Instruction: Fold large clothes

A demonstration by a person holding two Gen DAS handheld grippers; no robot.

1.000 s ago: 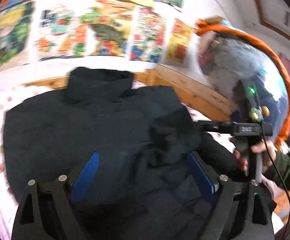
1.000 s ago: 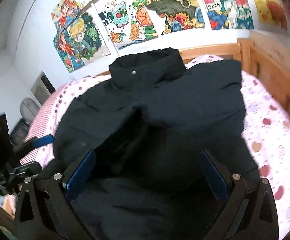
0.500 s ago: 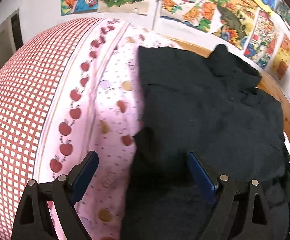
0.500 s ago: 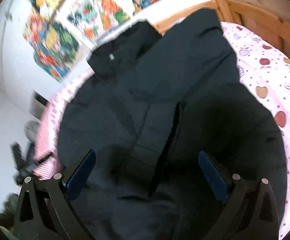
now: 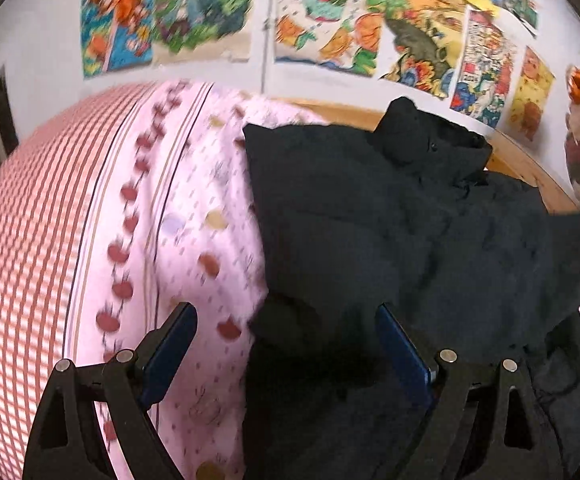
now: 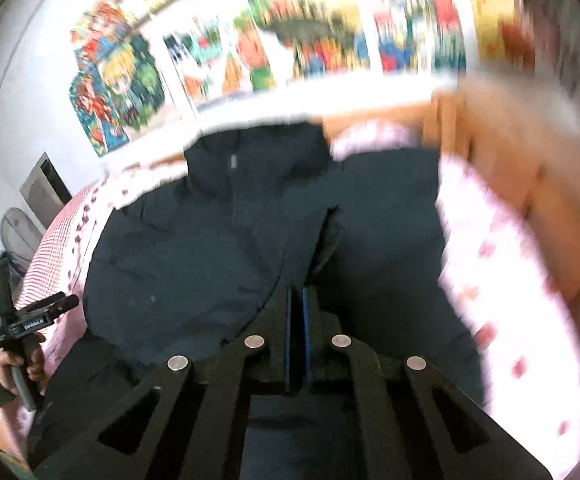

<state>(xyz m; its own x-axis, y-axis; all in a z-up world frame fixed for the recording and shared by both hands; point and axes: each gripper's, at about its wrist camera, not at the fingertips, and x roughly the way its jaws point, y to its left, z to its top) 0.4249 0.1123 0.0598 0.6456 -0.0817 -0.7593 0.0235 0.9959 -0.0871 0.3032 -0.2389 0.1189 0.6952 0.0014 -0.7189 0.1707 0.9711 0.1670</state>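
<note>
My right gripper [image 6: 298, 300] has just snapped closed on the jacket [image 6: 210, 248] ahead, left gripper [image 5: 286, 344] gaping empty, fold starting.

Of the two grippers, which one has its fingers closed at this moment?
The right gripper: its blue-padded fingers are pressed together over the black padded jacket. The left gripper has its fingers spread wide apart.
</note>
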